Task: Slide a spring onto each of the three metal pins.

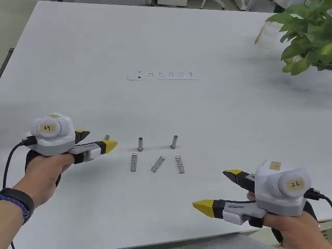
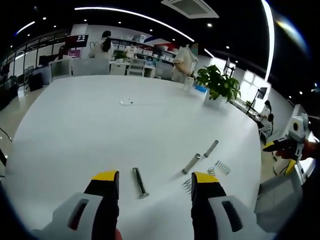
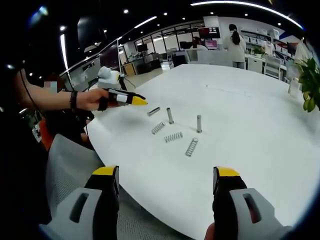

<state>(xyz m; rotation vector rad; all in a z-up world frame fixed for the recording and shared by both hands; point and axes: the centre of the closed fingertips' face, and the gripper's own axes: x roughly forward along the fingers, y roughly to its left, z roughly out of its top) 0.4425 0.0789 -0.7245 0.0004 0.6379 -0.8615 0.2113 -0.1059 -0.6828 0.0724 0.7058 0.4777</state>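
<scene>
Three short metal pins stand upright in a row on the white table (image 1: 218, 104): the left pin (image 1: 106, 138), the middle pin (image 1: 140, 144) and the right pin (image 1: 174, 141). Just in front of them lie three bare springs (image 1: 134, 162) (image 1: 157, 164) (image 1: 179, 164). My left gripper (image 1: 98, 141) hovers open beside the left pin, which shows between its jaws (image 2: 140, 182). My right gripper (image 1: 215, 190) is open near the front edge, to the right of the springs, with nothing between its fingers. It looks at the pins (image 3: 170, 115) and springs (image 3: 173, 136) from a distance.
A white power strip (image 1: 163, 75) lies flat behind the pins. A potted plant (image 1: 306, 31) and a clear glass (image 1: 264, 33) stand at the back right. The table's front edge (image 1: 155, 241) runs close beneath the right gripper.
</scene>
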